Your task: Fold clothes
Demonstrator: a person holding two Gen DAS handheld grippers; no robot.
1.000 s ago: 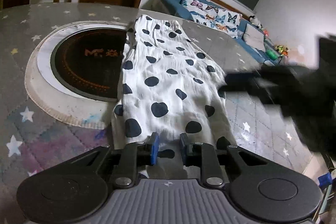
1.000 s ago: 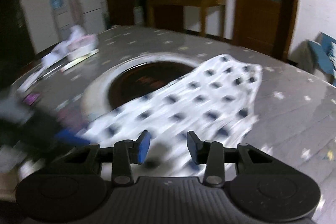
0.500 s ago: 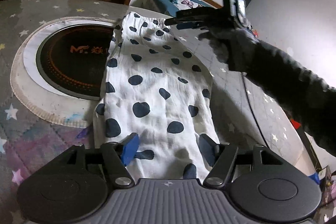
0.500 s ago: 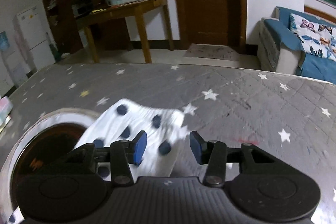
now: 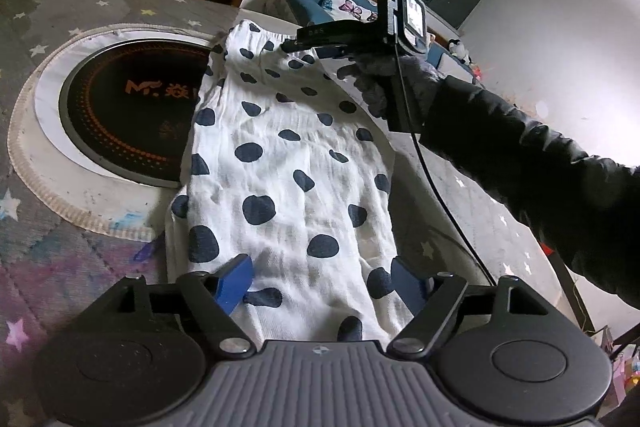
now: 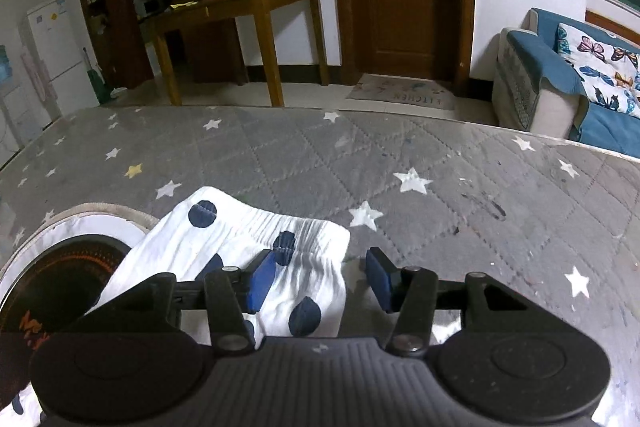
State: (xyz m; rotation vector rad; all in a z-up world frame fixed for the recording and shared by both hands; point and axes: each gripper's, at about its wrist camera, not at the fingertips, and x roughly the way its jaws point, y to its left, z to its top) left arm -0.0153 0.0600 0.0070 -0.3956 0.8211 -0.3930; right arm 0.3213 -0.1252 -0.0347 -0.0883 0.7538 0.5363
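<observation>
White garment [image 5: 280,163], navy spots, flat

White cotton garment w/ navy blotches [image 5: 280,163] lies flat, lengthwise on grey star-print quilted table cover [image 5: 48,259]. Its left edge overlaps round black induction hob w/ orange logo [image 5: 128,115]. Left gripper [image 5: 322,283] at garment's near end, jaws opening, blue pads off cloth. Right gripper [image 5: 292,45], in a dark-gloved hand [image 5: 384,83], sits over garment's far elastic hem.
</observation>
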